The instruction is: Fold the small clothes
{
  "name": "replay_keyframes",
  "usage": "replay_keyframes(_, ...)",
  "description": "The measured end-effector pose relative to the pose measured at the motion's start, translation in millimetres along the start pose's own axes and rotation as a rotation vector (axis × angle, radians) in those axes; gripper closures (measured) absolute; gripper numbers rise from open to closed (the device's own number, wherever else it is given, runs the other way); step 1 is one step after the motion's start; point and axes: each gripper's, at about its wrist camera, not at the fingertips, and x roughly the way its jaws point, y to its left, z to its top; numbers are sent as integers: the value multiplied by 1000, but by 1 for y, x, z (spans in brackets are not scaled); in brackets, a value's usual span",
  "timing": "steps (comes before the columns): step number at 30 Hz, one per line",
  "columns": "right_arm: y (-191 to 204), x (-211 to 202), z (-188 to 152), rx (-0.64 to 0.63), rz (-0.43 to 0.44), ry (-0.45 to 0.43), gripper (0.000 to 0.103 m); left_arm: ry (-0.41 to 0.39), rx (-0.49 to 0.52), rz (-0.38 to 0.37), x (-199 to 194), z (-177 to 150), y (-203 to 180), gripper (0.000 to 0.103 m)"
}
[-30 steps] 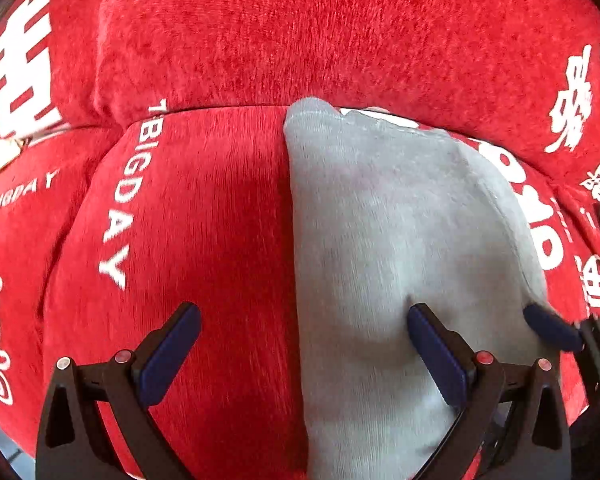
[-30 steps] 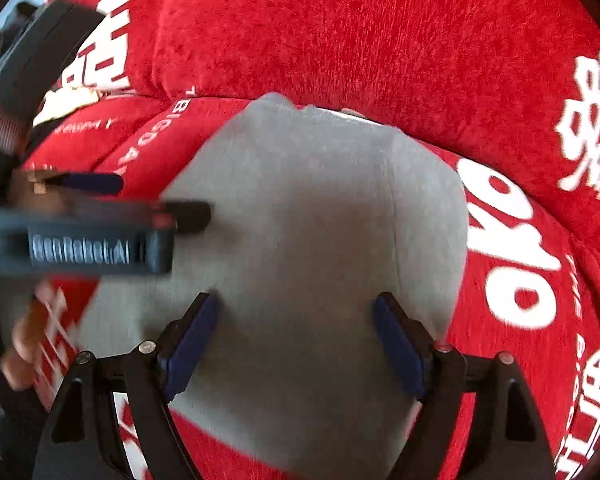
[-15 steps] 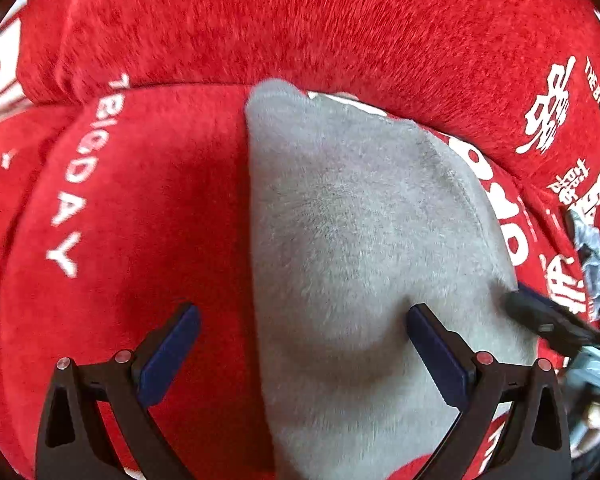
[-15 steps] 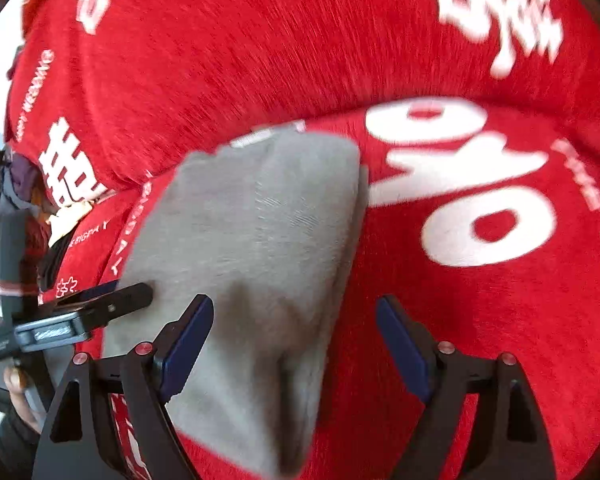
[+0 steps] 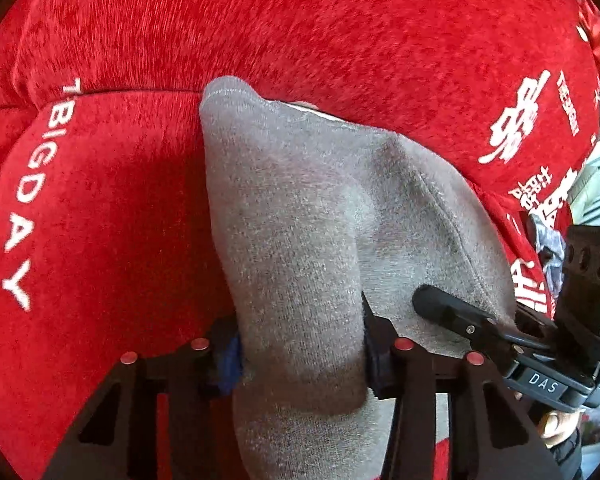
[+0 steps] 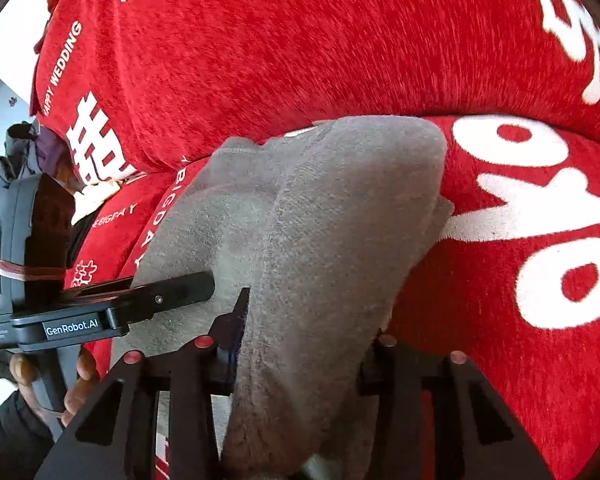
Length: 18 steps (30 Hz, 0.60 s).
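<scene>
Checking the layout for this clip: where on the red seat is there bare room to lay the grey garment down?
Bare red seat lies left of the grey garment, by the white lettering, and right of it over the large white print. It is crowded at the near edge, where the left gripper and right gripper close on bunched cloth.

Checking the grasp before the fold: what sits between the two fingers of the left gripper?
A bunched fold of the grey garment fills the closing left gripper, seen in the left wrist view.

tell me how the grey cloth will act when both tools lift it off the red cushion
Likely floppy: the grey cloth already bunches into a ridge between the closing left tool and right tool. Probably light and clingy rather than slippery, given its fuzzy knit on the plush red cushion. The free end should sag.
</scene>
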Motion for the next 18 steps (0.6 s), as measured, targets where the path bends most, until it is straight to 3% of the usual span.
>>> replay_keyframes(3,23,-18,-9,-21,-19,-24,61,-21,39,31,-19,-8,-12,56)
replay_keyframes(11,89,-77,-42,-98,-24,-98,61,-83,71,-2,-98,-46,-8,56)
replay_keyframes(18,137,-97,-81,-126,-30,-119,61,-112,81,20,-138,-88,3,56)
